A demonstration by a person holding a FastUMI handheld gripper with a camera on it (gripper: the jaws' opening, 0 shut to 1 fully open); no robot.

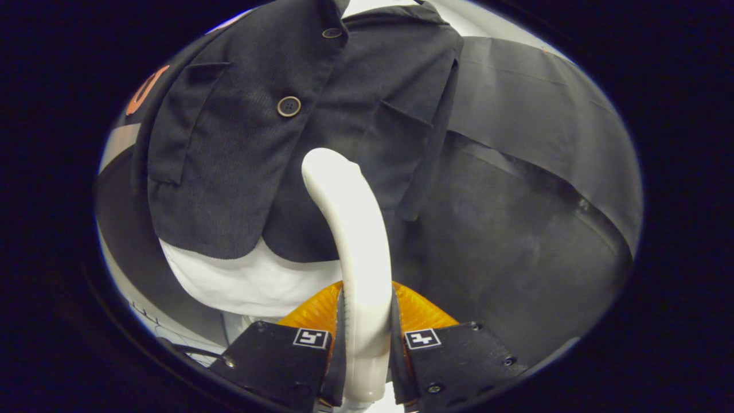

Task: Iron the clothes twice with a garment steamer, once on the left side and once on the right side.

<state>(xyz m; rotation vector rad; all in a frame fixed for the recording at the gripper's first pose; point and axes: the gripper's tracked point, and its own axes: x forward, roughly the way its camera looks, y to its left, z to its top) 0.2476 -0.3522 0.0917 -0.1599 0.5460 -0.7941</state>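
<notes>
While my tool (367, 338) pinches the garment steamer (352, 241) by its lower handle, both fingers pressed flat against its sides, the white body rises from between them and curves forward and slightly left, its rounded head ending against the dark jacket (275, 132). The long axis runs straight out along my fingers and then bends toward the cloth, so the head points at the jacket's front, just below the lower button (289, 106) and close to the centre opening.

I judge the steamer to be a rigid, smooth plastic piece, probably light enough for one grip but slippery, and top-heavy with this much length standing beyond the fingers. Low on the handle, where I have it now, seems the right place to hold; any looser and it could swivel between the pads.

The jacket hangs on a form, with a white garment (246, 281) showing beneath its hem. It looks soft and ribbed, likely to give and sway under the head rather than resist, so a light touch should do. A second button (332, 32) sits higher on the placket, and flap pockets lie on either side panel. Beyond the jacket to my right hangs plain black cloth (533, 172). Which of the two passes this is, I cannot tell.
</notes>
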